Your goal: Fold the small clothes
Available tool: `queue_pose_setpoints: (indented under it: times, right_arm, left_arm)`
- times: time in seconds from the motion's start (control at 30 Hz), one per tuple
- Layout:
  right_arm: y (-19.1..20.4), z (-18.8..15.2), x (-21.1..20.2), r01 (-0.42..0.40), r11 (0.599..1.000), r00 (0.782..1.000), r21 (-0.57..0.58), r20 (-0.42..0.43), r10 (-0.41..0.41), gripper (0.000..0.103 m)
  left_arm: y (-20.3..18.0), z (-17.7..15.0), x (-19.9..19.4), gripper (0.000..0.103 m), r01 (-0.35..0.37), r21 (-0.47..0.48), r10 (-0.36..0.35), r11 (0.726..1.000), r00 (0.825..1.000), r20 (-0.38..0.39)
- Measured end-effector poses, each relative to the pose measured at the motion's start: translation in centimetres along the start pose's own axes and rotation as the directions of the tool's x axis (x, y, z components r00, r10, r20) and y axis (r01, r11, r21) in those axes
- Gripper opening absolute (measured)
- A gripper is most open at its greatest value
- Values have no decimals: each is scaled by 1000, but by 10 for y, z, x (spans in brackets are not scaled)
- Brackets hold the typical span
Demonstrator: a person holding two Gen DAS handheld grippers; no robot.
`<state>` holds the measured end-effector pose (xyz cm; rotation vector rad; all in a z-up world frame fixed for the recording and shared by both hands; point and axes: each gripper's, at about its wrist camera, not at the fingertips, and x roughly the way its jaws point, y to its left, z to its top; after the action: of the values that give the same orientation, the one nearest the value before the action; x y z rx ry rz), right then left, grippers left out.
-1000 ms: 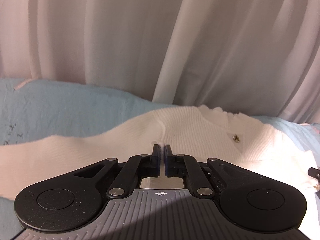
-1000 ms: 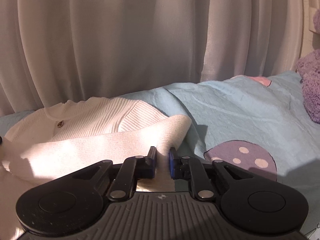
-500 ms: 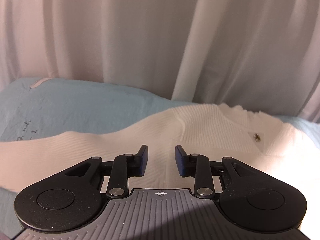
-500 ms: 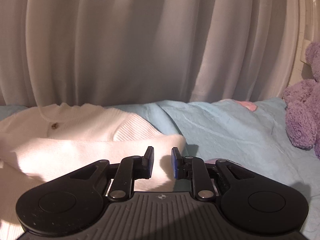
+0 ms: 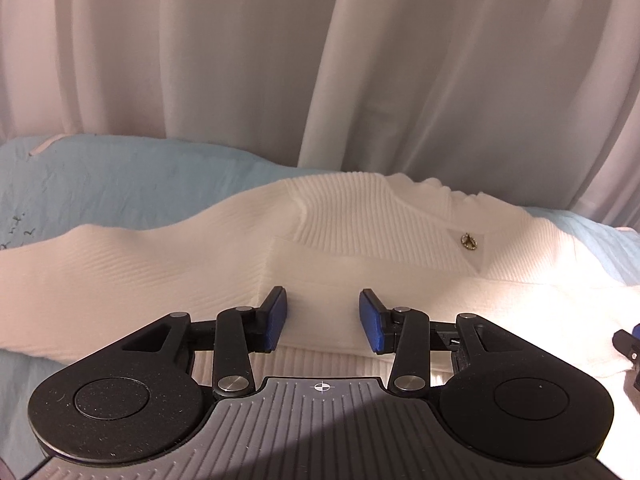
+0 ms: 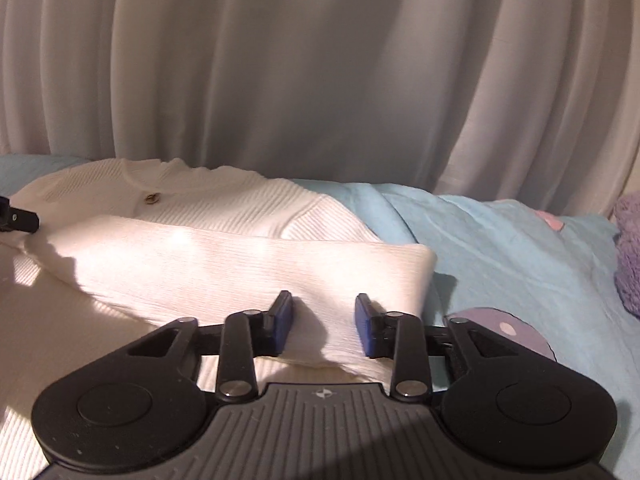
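A white ribbed knit sweater with a small metal button lies on a light blue bedsheet. Its left sleeve stretches out to the left. My left gripper is open just above the sweater's body, holding nothing. In the right wrist view the sweater has its right sleeve folded across the body. My right gripper is open over the folded sleeve's near edge, holding nothing. The button also shows in the right wrist view.
White curtains hang behind the bed. A purple plush toy sits at the right edge. A purple spotted mushroom print is on the sheet beside my right gripper. The other gripper's tip shows at the left edge.
Both grippers were shut on the sweater's fabric a second ago; they opened and let it go. The fabric now lies flat on the bed, the right sleeve folded over the body.
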<state>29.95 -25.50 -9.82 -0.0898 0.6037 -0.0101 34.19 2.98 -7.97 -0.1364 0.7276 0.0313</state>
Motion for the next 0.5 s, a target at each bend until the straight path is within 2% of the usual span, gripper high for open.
queue_pose_setpoints:
  times: [0.1, 0.13, 0.23, 0.3, 0.4, 0.43, 0.47, 0.5]
  right_arm:
    - [5, 4, -4, 22, 999, 999, -31, -25, -22, 37]
    - [9, 8, -6, 19, 999, 999, -26, -28, -20, 33]
    - [19, 13, -14, -61, 998, 998, 18, 1, 61, 33]
    - [26, 10, -11, -94, 996, 995, 11, -39, 94, 32]
    - [26, 3, -10, -83, 996, 996, -35, -33, 82, 32]
    - [24, 5, -10, -71, 997, 997, -35, -37, 70, 32]
    - [22, 6, -11, -47, 998, 998, -33, -41, 46, 32]
    - [19, 6, -12, -3, 1000, 999, -28, -49, 1, 32]
  left_arm:
    - [0, -3, 0, 45, -4, 14, 4, 1000, 1000, 4]
    - [0, -3, -2, 45, -8, 17, 8, 1000, 1000, 4]
    - [-1, -2, -4, 45, -11, 12, 11, 1000, 1000, -2]
    - [0, -1, -6, 46, -10, 9, 10, 1000, 1000, -6]
    - [6, -2, -11, 47, -11, 1, 11, 1000, 1000, -10]
    - [12, -3, -13, 52, -17, -17, 17, 1000, 1000, -12]
    - [20, -3, -15, 60, -29, -51, 28, 998, 999, -29]
    - [34, -5, -20, 60, -18, -108, 14, 994, 999, -33]
